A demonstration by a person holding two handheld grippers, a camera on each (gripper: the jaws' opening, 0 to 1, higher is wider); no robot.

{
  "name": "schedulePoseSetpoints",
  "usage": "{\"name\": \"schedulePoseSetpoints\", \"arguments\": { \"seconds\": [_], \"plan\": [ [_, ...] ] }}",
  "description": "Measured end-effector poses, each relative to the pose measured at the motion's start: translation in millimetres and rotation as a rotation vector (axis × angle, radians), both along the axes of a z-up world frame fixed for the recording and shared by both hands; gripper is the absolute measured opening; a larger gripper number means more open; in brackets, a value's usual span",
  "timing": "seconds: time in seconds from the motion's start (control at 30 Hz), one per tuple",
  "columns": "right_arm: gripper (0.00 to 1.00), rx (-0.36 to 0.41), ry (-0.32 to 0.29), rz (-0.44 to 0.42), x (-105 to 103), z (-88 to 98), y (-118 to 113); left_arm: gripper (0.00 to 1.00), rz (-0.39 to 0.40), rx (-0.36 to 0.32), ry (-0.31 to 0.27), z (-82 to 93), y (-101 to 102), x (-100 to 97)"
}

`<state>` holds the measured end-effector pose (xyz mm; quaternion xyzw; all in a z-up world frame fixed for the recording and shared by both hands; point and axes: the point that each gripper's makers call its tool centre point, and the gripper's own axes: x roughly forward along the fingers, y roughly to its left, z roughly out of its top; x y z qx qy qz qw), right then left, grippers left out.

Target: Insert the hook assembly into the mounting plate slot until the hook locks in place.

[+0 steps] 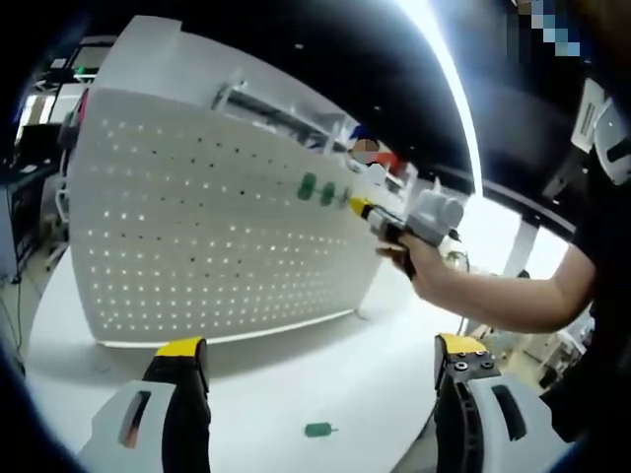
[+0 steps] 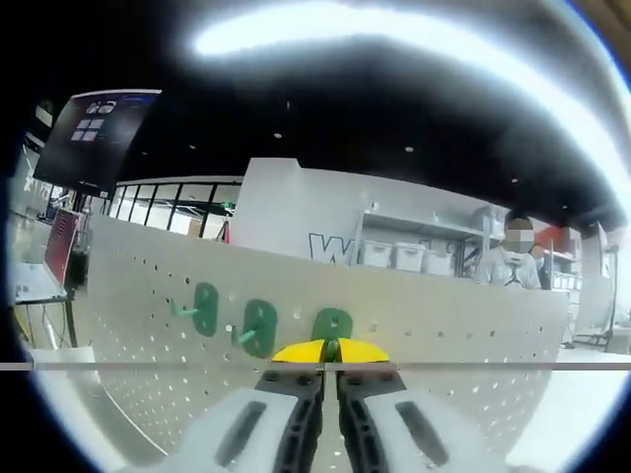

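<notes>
A white pegboard (image 1: 197, 236) stands upright on the white table (image 1: 296, 384). Two green hooks (image 1: 308, 185) (image 1: 327, 193) hang side by side on its face. My right gripper (image 1: 361, 206), held by a person's hand, has its tip against the board just right of them. In the right gripper view the two hooks (image 2: 205, 307) (image 2: 258, 326) sit on the pegboard (image 2: 444, 325). A third green hook (image 2: 332, 323) stands at the board, with my right gripper (image 2: 330, 352) shut on it. My left gripper (image 1: 317, 350) is open above the table. A loose green hook (image 1: 318, 430) lies between its jaws' lines.
A person's arm (image 1: 503, 296) reaches in from the right of the left gripper view. Behind the board stand white shelves with bins (image 2: 404, 254), another person (image 2: 513, 264) and a dark monitor (image 2: 99, 138) at upper left.
</notes>
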<state>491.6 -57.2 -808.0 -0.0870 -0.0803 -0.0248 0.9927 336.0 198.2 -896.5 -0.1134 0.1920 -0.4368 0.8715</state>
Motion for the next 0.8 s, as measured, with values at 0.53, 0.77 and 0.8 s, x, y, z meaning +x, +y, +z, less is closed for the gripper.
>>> {"name": "schedulePoseSetpoints", "arguments": {
  "seconds": [0.53,0.77,0.8],
  "plan": [
    [0.00,0.036,0.033,0.011,-1,-5.4,3,0.97,-0.003,-0.004,0.016,-5.7,0,-6.4],
    [0.07,0.043,0.021,0.014,-7,7.3,1,0.99,-0.002,0.014,0.034,-15.0,4,-16.3],
    [0.07,0.046,0.019,0.023,-9,10.7,3,0.99,-0.003,0.021,0.037,-16.7,4,-17.5]
  ]
}}
